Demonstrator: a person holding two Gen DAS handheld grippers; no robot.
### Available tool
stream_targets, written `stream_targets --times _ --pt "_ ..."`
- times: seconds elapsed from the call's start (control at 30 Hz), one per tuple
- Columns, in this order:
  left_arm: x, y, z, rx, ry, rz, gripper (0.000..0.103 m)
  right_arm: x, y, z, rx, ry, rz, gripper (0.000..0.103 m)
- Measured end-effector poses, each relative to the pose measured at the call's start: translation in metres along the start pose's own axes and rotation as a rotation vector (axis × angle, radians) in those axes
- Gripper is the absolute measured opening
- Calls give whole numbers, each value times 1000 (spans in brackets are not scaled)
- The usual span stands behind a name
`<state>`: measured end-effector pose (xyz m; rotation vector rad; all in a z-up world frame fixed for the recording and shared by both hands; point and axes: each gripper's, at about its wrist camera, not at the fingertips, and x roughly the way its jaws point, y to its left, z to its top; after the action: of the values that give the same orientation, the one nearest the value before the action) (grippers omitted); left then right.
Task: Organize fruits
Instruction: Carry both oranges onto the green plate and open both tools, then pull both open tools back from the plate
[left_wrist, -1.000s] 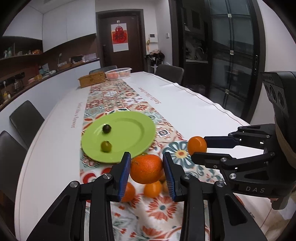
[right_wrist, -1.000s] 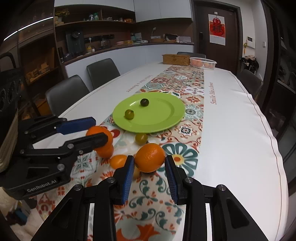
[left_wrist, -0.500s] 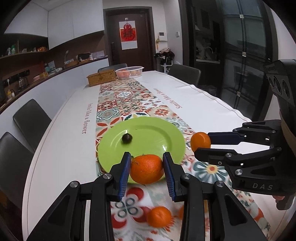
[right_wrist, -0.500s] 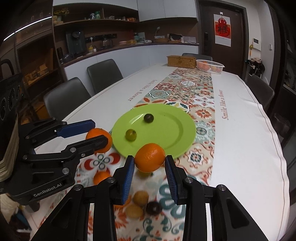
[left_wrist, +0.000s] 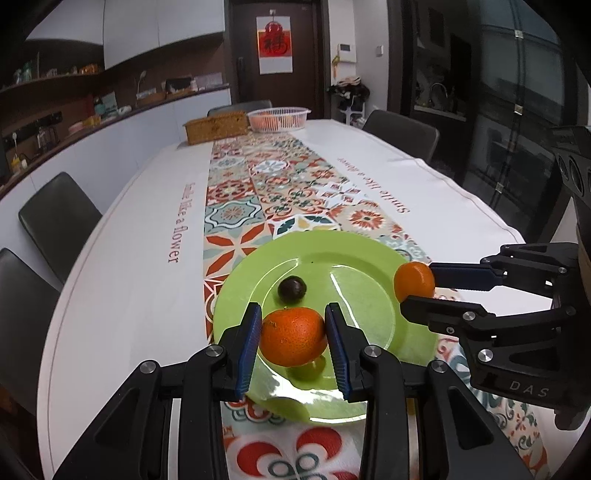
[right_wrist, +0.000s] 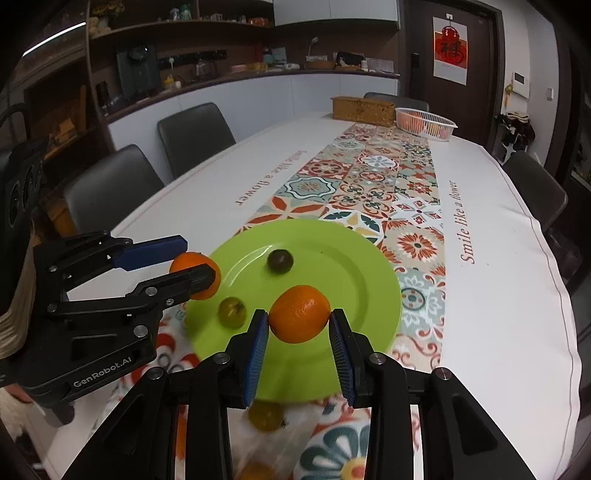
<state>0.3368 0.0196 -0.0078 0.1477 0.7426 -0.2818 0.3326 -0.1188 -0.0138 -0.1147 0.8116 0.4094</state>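
Note:
My left gripper (left_wrist: 292, 336) is shut on an orange (left_wrist: 293, 336) and holds it over the near part of the green plate (left_wrist: 365, 302). My right gripper (right_wrist: 299, 328) is shut on a second orange (right_wrist: 300, 313), also above the plate (right_wrist: 351, 266). Each gripper shows in the other view: the right gripper (left_wrist: 424, 286) at the plate's right rim, the left gripper (right_wrist: 188, 264) at its left rim. On the plate lie a dark round fruit (left_wrist: 291, 289), which also shows in the right wrist view (right_wrist: 280, 260), and a green fruit (right_wrist: 231, 312).
A patterned runner (left_wrist: 280, 184) runs down the white table (left_wrist: 122, 266). Loose small fruits lie on it near the plate's front edge (right_wrist: 265, 415). A wicker box (left_wrist: 216, 126) and a white basket of fruit (left_wrist: 279, 119) stand at the far end. Dark chairs (left_wrist: 59, 218) line the sides.
Both grippers have moved forward with their oranges, from over the loose fruit on the runner to above the green plate. Both stay shut.

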Motion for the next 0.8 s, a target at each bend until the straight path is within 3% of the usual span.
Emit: stream_targets --times 0.4,0.8 --pt "41 6 10 -5 92 -6 35 54 -14 18 38 92 -20 35" --pt "42 13 13 -27 104 -4 41 56 -16 18 46 97 -26 40"
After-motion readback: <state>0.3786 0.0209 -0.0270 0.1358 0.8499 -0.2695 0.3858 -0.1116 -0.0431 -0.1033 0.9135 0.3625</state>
